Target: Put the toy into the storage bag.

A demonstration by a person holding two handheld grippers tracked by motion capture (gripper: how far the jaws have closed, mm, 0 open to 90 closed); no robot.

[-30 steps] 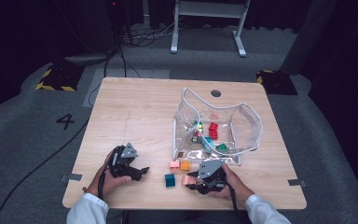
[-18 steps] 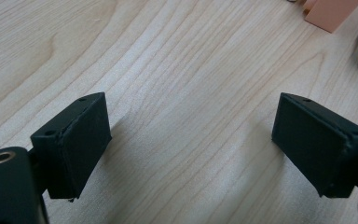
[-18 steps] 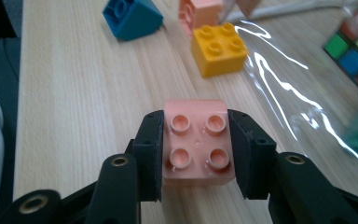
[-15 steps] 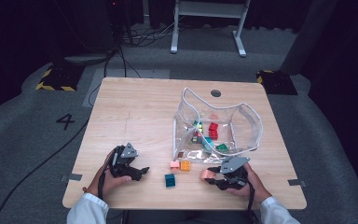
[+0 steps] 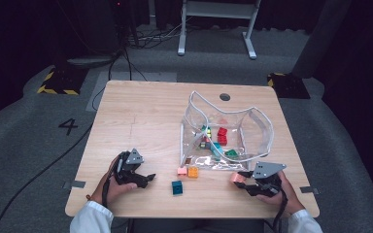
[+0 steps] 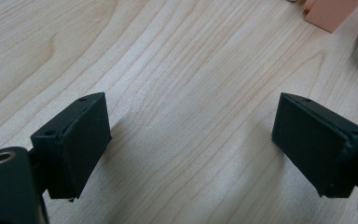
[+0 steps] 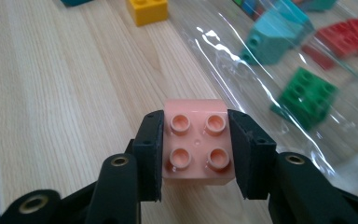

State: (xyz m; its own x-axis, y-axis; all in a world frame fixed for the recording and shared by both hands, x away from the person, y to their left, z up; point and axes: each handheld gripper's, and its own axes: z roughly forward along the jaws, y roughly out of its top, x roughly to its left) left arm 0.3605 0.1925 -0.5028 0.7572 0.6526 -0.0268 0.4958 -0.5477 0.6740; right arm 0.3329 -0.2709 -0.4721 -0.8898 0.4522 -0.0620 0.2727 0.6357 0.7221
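A pale pink four-stud brick (image 7: 196,142) sits between the pads of my right gripper (image 7: 196,154), which is shut on its two sides. From above, that gripper (image 5: 244,183) holds the brick (image 5: 236,177) near the table's front right, just in front of a clear plastic bag (image 5: 260,124). Green (image 7: 307,95), teal (image 7: 275,39) and red (image 7: 349,32) bricks lie inside the bag. My left gripper (image 5: 144,178) rests at the front left. Its jaws stand wide open (image 6: 198,140) over bare wood.
Loose on the table between the hands lie a small pink brick (image 5: 181,171), an orange one (image 5: 193,172) and a teal one (image 5: 177,187). The table's front edge (image 5: 189,213) runs close behind both hands. A round hole (image 5: 225,97) sits behind the bag.
My right gripper has carried the pink brick to the right, away from the loose bricks, to the bag's front right corner. The left hand has kept still.
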